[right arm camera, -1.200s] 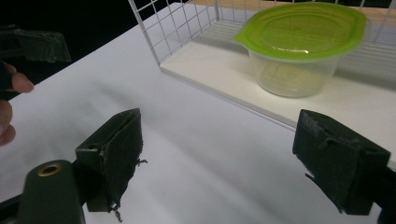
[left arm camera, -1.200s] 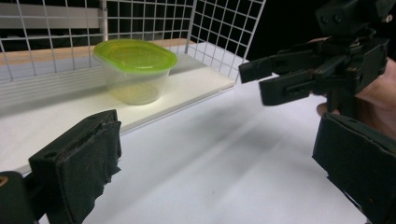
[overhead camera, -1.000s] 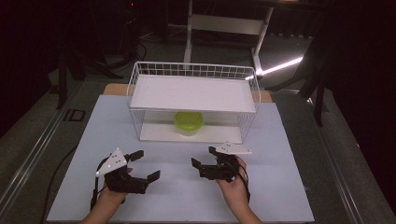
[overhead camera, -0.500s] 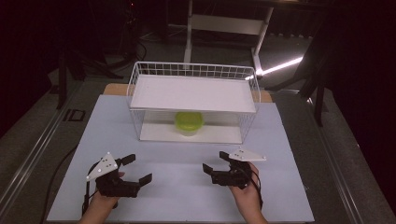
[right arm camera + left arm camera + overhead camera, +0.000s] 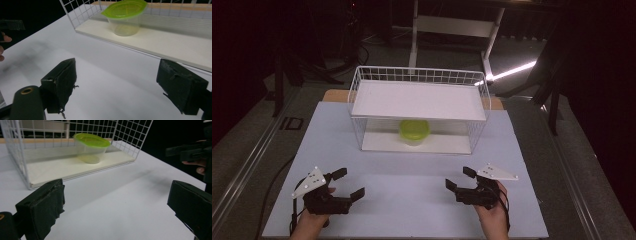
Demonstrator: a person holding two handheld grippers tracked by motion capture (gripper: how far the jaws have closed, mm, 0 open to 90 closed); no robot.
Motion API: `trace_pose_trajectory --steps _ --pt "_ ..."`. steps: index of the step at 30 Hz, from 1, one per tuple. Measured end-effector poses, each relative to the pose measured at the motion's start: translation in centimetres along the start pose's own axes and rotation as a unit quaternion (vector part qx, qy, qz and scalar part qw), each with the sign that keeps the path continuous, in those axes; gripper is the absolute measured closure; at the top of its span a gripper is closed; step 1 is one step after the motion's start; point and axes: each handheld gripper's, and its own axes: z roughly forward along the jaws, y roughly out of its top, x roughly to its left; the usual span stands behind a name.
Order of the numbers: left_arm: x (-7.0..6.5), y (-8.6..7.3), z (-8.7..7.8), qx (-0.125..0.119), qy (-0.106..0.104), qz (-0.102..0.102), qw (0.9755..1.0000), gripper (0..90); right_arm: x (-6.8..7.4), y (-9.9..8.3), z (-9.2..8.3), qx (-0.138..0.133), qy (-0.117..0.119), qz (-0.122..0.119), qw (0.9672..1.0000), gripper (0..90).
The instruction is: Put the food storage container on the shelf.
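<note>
A white wire basket (image 5: 355,95) stands at the back middle of the table, with a white board across its top and another as its floor. A clear tub with a green lid (image 5: 414,130) sits upright on the lower board, under the top board. My left gripper (image 5: 349,182) is near the front left of the table, open and holding nothing. My right gripper (image 5: 459,178) is near the front right, also open and holding nothing. The tub (image 5: 91,147) is far beyond the left gripper (image 5: 115,205), and in the right gripper view the tub (image 5: 125,18) is equally far from the right gripper (image 5: 116,85).
The pale table top (image 5: 412,165) stretches bare between the grippers and the basket's open front. Dark floor and a rail (image 5: 247,165) border the table on the left. White frame legs (image 5: 414,35) rise behind the basket.
Both grippers have drawn back toward the table's front edge and moved apart, the left one further left and the right one further right. Both have stayed open. The tub has not moved.
</note>
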Motion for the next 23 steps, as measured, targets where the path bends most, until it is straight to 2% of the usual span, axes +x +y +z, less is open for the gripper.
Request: trace_pose_trajectory --steps 4,5,9,13,15,17,20,23 --pt "0.1 0.0 -0.1 0.01 0.009 0.003 0.9999 2.0 -0.5 -0.6 -0.6 0.008 0.002 0.004 1.0 16.1" --pt "0.0 0.0 -0.2 0.008 0.007 0.001 0.9999 2.0 -0.5 -0.8 -0.8 0.013 0.0 -0.004 0.9999 16.1" --pt "-0.2 -0.2 -0.3 0.011 0.005 -0.002 0.9999 2.0 -1.0 -1.7 -1.5 0.001 -0.011 -0.009 0.9999 16.1" --pt "-0.3 -0.7 -0.4 0.007 0.001 -0.003 1.0 2.0 -1.4 -2.1 -1.9 0.002 -0.018 -0.013 0.9998 16.1" --pt "-0.3 -0.9 -0.4 0.005 -0.002 -0.005 1.0 2.0 -1.6 -2.3 -2.0 -0.001 -0.02 -0.011 0.9997 16.1" --pt "-0.3 -1.1 -0.3 0.008 0.003 0.0 1.0 2.0 -1.9 -2.5 -2.0 -0.003 -0.019 -0.007 0.9998 16.1" --pt "-0.3 -1.2 -0.2 0.006 0.009 0.005 0.9999 2.0 -2.2 -2.7 -1.7 0.004 -0.023 -0.009 0.9997 16.1" --pt "-0.3 -1.2 -0.1 0.011 0.007 0.001 0.9999 2.0 -2.4 -2.8 -1.4 0.008 -0.021 -0.01 0.9997 16.1"
